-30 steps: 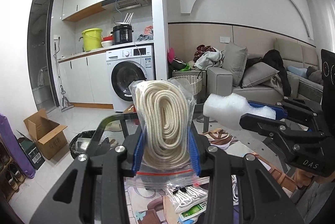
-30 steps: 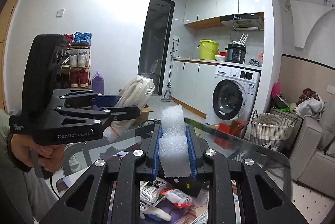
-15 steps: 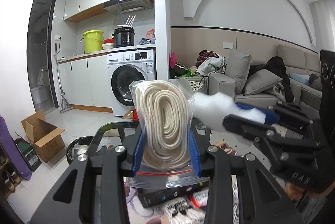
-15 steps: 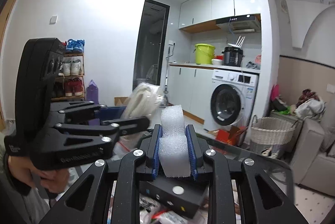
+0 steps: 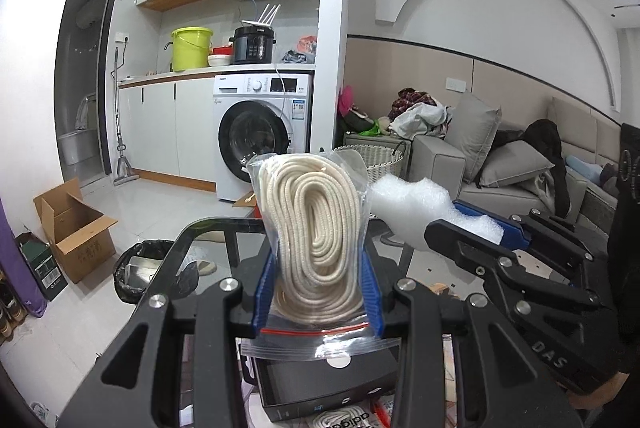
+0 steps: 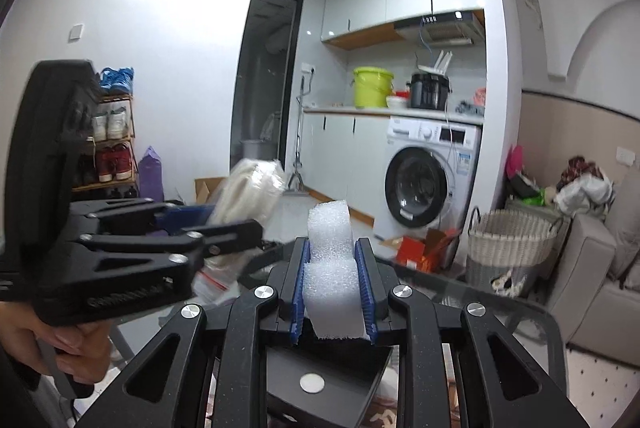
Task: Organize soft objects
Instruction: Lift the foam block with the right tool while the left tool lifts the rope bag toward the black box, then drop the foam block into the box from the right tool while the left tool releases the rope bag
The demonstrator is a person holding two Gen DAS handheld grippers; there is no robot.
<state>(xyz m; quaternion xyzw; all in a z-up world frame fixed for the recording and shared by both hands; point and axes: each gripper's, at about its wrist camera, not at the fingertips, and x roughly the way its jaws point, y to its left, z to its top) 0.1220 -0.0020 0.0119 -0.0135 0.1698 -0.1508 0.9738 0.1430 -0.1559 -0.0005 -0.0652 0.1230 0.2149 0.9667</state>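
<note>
Side by side, left tongs (image 5: 318, 292) gripping rope bag (image 5: 314, 228), right tongs (image 6: 331, 292) gripping foam (image 6: 330, 260)

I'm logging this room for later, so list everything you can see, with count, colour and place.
rope bag: one, cream rope in clear plastic, in left gripper
foam piece: one, white, in right gripper
black box: one, open, below grippers
washing machine: one, white, under counter
bucket: one, yellow-green, on counter
cooker: one, black, on counter
basket: one, woven, by sofa
cardboard box: one, brown, floor
left gripper: black, shut
right gripper: black, shut
</note>
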